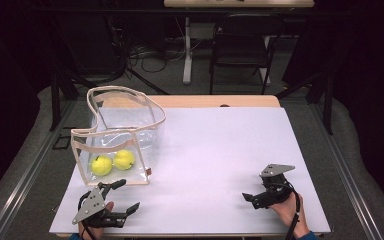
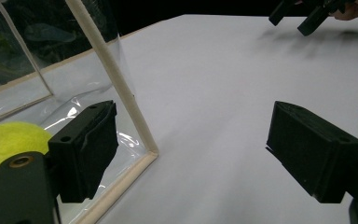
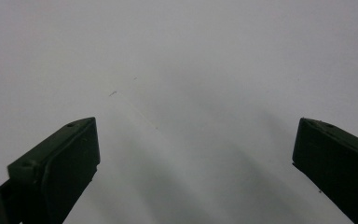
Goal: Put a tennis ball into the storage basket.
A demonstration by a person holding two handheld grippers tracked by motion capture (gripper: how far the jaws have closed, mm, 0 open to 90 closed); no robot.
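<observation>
Clear bag (image 1: 122,137) stands at desk (image 1: 220,150) left w/ 2 balls (image 1: 112,162) inside. Left hand-held gripper (image 1: 122,200) just beside bag's front corner, jaws apart, nothing held. Right hand-held gripper (image 1: 249,197) well apart on bare desk, jaws apart, empty. Judging: balls bagged; little left, maybe bag handling.

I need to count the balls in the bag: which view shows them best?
The high view: both yellow tennis balls sit side by side inside the clear bag. The left gripper view catches one ball's edge; the right gripper view looks at bare table.
</observation>
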